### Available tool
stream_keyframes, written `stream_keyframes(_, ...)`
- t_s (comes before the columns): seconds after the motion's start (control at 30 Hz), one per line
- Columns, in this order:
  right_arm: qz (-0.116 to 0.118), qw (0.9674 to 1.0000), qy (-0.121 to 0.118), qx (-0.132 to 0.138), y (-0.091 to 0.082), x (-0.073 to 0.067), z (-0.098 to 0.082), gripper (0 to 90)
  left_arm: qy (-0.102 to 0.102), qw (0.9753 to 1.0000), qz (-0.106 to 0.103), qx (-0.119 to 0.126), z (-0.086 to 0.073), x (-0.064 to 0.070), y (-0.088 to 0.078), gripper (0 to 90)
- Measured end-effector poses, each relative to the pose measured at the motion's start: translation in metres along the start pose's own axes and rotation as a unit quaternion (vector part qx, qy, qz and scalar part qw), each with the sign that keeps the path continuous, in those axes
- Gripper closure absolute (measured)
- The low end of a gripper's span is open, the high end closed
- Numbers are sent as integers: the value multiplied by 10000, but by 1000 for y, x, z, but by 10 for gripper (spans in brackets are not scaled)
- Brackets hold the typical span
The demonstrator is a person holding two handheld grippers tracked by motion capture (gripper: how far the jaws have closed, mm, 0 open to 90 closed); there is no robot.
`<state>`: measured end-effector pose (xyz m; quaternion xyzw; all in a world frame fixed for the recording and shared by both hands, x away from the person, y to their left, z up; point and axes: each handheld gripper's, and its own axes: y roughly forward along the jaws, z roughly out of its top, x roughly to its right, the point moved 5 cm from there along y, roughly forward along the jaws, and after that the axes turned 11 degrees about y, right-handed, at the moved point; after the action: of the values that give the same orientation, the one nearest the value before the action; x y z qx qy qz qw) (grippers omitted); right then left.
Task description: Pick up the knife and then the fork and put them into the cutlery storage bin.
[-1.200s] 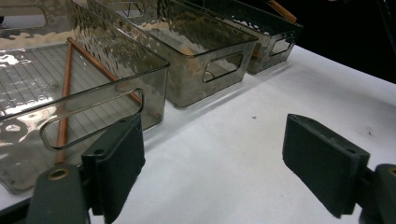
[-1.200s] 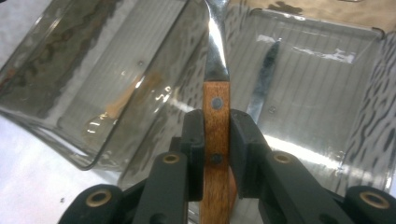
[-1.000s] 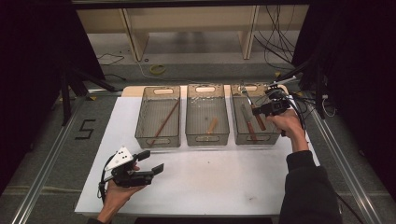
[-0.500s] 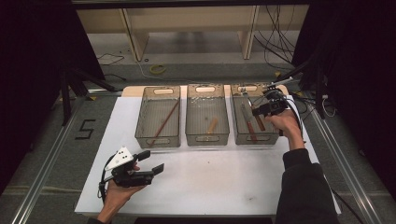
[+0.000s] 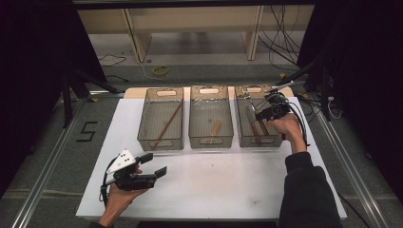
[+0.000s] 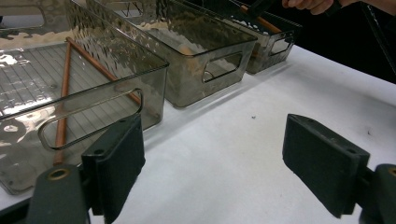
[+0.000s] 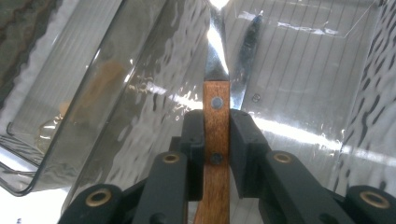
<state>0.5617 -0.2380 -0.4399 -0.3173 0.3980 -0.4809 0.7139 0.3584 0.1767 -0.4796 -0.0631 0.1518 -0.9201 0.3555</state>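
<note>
Three smoky bins sit in a row; over the rightmost one your right gripper clamps a wooden-handled knife, blade down, seemingly sorting it in. Well short of that bin, your left gripper idles, jaws apart.

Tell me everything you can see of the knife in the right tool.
The knife has a brown wooden handle with two metal rivets and a shiny steel blade tapering to a point. The right tool grips the handle between both pads, near the blade end. The blade points away from the tool into the right bin, a clear, ribbed, smoke-tinted tub. Whether the tip touches the bin floor cannot be told.
</note>
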Motion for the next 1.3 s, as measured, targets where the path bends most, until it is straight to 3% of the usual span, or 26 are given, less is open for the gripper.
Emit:
stream_keyframes(0.67, -140, 9997, 31, -214, 13, 1, -5, 748, 1, 10000, 1, 3, 0, 0, 0, 202)
stream_keyframes(0.73, -36, 9997, 104, -224, 12, 0, -5, 707, 1, 10000, 0, 4, 0, 0, 0, 201)
stream_keyframes(1.03, 140, 9998, -52, -107, 2, -7, -4, 646, 4, 10000, -1, -5, 0, 0, 0, 201)
stream_keyframes(1.3, 432, 9988, -185, 159, -10, -16, -7, 553, -2, 10000, -4, -12, 0, 0, 0, 201)
